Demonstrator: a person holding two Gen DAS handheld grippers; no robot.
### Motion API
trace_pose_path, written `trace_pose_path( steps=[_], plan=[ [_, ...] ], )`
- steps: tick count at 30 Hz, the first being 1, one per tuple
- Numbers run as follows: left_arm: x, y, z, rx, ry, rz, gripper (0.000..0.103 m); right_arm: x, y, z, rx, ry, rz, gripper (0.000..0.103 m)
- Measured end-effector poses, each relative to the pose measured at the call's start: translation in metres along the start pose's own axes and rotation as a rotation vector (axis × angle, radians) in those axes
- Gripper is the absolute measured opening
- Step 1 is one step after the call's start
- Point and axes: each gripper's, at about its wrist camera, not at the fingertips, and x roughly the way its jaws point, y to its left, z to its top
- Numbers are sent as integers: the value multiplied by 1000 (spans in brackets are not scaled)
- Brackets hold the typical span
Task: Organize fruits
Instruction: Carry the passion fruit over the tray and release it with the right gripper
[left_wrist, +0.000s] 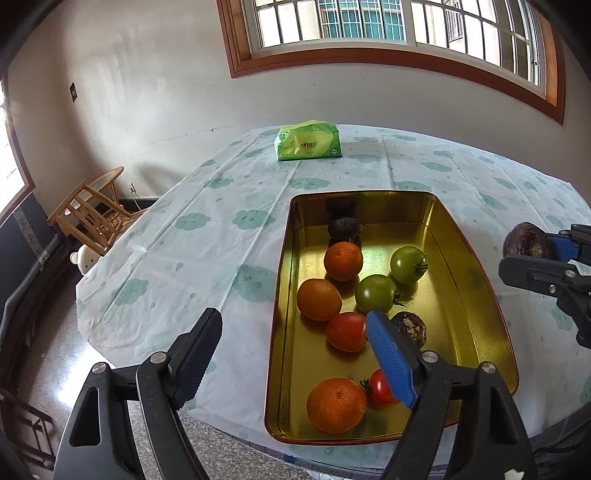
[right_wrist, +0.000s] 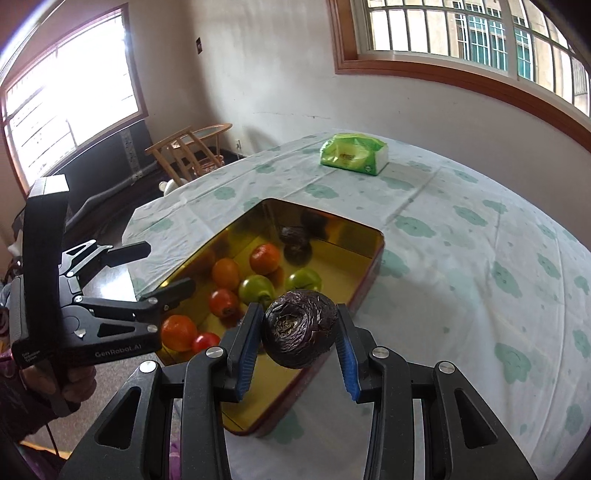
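A gold metal tin (left_wrist: 454, 332) on the table holds several fruits: oranges (left_wrist: 342, 260), green tomatoes (left_wrist: 407, 264), red tomatoes (left_wrist: 346, 331) and two dark wrinkled passion fruits (left_wrist: 410, 328). My left gripper (left_wrist: 292, 316) hangs open over the tin's near left corner with nothing between its fingers; in the right wrist view the left gripper (right_wrist: 170, 266) shows at the tin's left side. My right gripper (right_wrist: 298, 311) is shut on another dark wrinkled passion fruit (right_wrist: 301, 328), held in the air above the tin's near right edge (right_wrist: 364, 291). The left wrist view shows that held passion fruit (left_wrist: 526, 240) at the far right.
A green tissue pack (left_wrist: 308, 140) lies at the far side of the table, on a white cloth with green cloud prints (left_wrist: 207, 236). A wooden chair (left_wrist: 92, 210) stands on the floor beyond the table's left edge. A hand (right_wrist: 74, 384) holds the left gripper's handle.
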Motion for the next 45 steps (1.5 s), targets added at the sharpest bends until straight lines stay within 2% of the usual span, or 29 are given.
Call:
trace_pose_path(
  steps=[4,8,17,24,39,45],
  plan=[
    [0,6,0,-4,-5,8,80,17,13,11,-26,12,20,40],
    [0,12,0,-14,-4,26,88,32,19,17,-37,30,31,40],
    [8,21,-1,-38,22,14,89,61,26,22,-51,79,29,40],
    [8,20,-1,-18,8,20,89,76,22,25,-42,100,24,40],
    [10,21,-3,-24,15,3,89,82,31,31,-60,96,22,40],
    [8,23,-4,-29,6,20,89,80,34,32,-65,88,36,42]
  ],
)
